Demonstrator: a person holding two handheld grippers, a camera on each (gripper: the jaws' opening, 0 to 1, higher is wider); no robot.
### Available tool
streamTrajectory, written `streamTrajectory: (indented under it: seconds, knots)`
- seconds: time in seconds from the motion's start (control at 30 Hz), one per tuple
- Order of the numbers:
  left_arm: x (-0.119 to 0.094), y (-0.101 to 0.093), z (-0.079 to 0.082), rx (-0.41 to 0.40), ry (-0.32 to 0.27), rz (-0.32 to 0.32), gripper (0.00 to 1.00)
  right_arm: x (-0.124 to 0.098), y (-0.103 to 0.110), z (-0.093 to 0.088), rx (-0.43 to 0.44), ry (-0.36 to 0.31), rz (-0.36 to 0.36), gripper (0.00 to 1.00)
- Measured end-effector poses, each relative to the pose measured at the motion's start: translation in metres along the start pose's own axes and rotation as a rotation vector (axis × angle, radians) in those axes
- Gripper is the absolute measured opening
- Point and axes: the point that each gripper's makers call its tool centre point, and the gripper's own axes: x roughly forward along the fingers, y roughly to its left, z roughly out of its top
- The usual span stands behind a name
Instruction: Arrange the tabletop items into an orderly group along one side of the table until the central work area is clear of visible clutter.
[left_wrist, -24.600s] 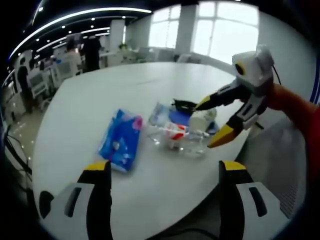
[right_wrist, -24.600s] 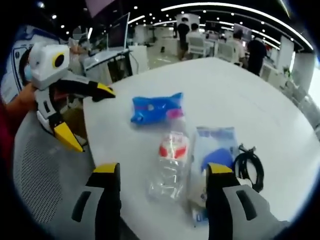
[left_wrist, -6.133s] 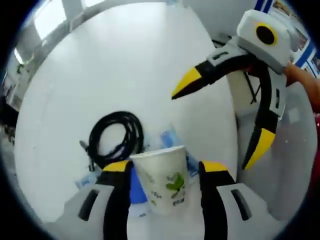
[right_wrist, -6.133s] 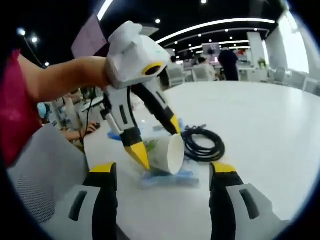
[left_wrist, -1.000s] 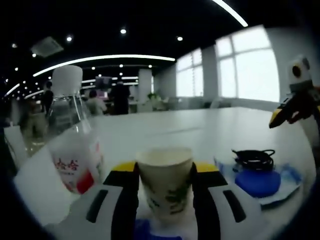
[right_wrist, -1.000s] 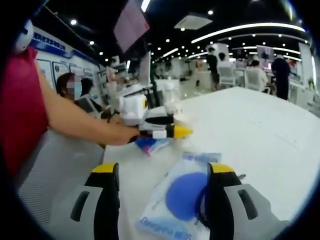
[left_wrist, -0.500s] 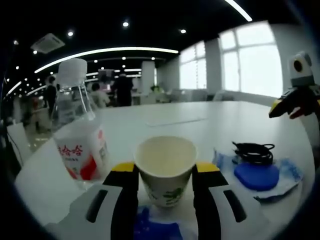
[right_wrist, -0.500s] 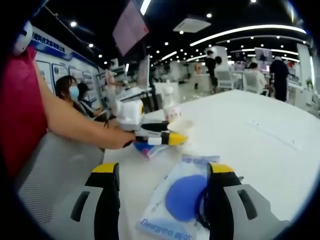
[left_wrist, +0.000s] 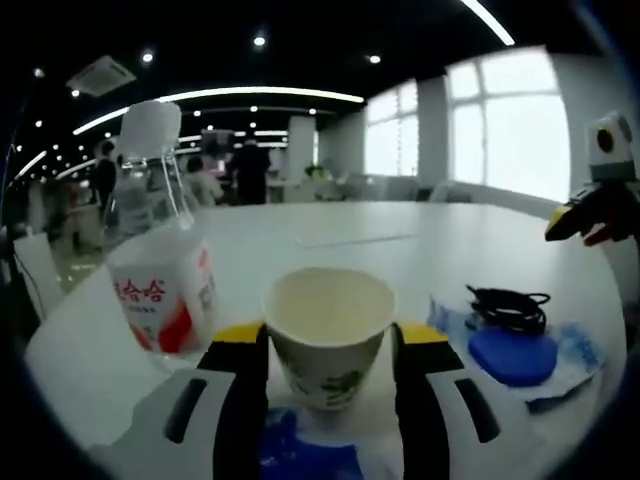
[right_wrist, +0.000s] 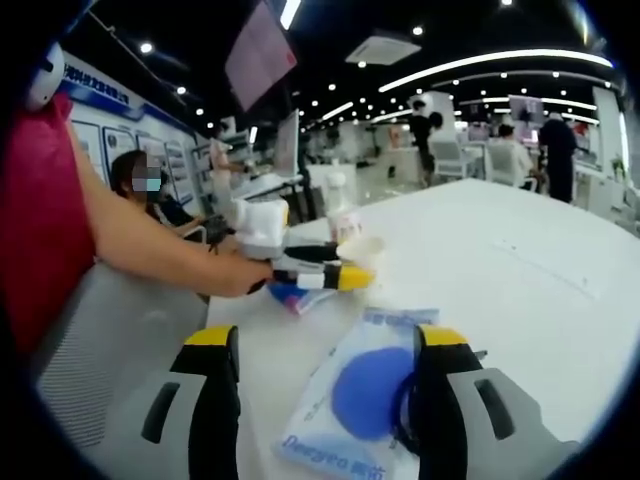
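Now the left gripper (left_wrist: 329, 350), jaws closed on the paper cup (left_wrist: 329, 335), has lowered it closer to the table (left_wrist: 300, 260) than a second ago, just right of the upright bottle (left_wrist: 160, 270). It looks nearly placed; the right gripper (right_wrist: 325, 345) hovers open over the blue packet (right_wrist: 365, 395).
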Motion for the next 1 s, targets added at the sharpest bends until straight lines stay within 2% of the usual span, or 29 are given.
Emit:
streamTrajectory:
  seconds: [0.37,0.63,0.87,1.0]
  knots:
    - [-0.022,0.004,0.019,-0.001,0.000,0.002,0.55,-0.008,-0.002,0.004,0.004,-0.024,-0.028,0.70]
    - [-0.042,-0.002,0.047,0.016,-0.033,-0.029,0.59,-0.014,0.003,0.011,-0.008,-0.046,-0.041,0.70]
    - [-0.066,-0.025,0.083,0.120,-0.093,-0.117,0.57,-0.024,0.009,0.016,-0.019,-0.057,-0.065,0.70]
    - [-0.077,-0.041,0.095,0.138,-0.120,-0.163,0.57,-0.031,0.012,0.020,-0.025,-0.065,-0.084,0.70]
